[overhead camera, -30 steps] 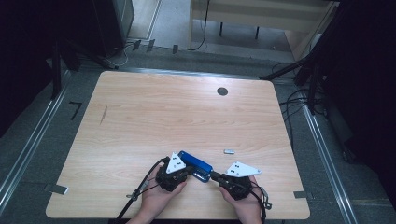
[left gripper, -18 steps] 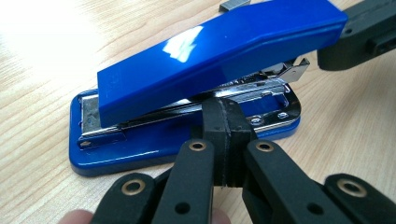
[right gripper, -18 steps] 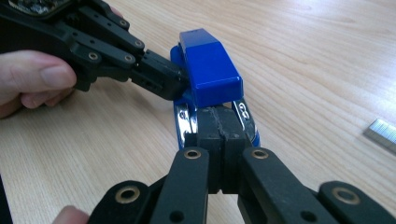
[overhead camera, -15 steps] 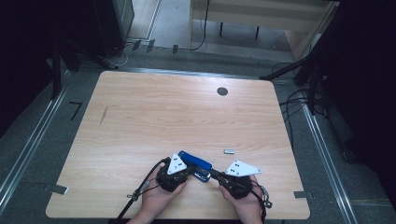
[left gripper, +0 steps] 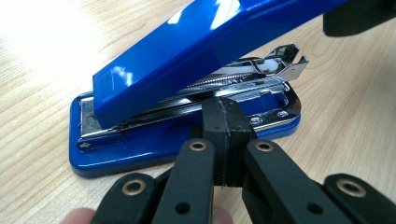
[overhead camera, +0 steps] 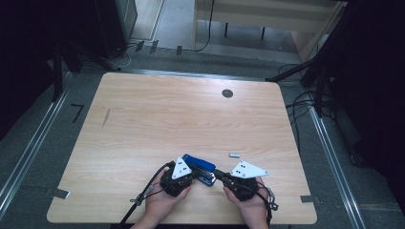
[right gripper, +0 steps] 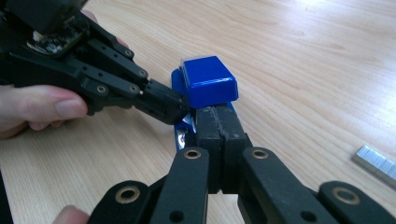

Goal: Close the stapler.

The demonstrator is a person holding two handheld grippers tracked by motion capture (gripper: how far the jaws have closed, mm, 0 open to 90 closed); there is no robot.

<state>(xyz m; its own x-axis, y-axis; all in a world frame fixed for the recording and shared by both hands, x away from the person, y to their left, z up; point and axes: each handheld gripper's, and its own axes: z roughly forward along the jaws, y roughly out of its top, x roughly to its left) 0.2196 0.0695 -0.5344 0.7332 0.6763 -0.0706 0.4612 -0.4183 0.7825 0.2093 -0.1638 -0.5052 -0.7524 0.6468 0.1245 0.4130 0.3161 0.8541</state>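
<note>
High view: table (overhead camera: 191, 114) evenly and moderately lit from above, its surroundings falling to near black at the left and right edges; picture soft, with fine detail lost at the near edge. Left gripper view: strong glare washes out the wood at the top left corner, bright specular streaks on the blue stapler (left gripper: 196, 51) lid, and the black jaws at the bottom are slightly out of focus. Right gripper view: diffuse, fairly bright light, wood paler toward the top right, near jaws soft, strip of staples (right gripper: 376, 161) mildly blurred.
</note>
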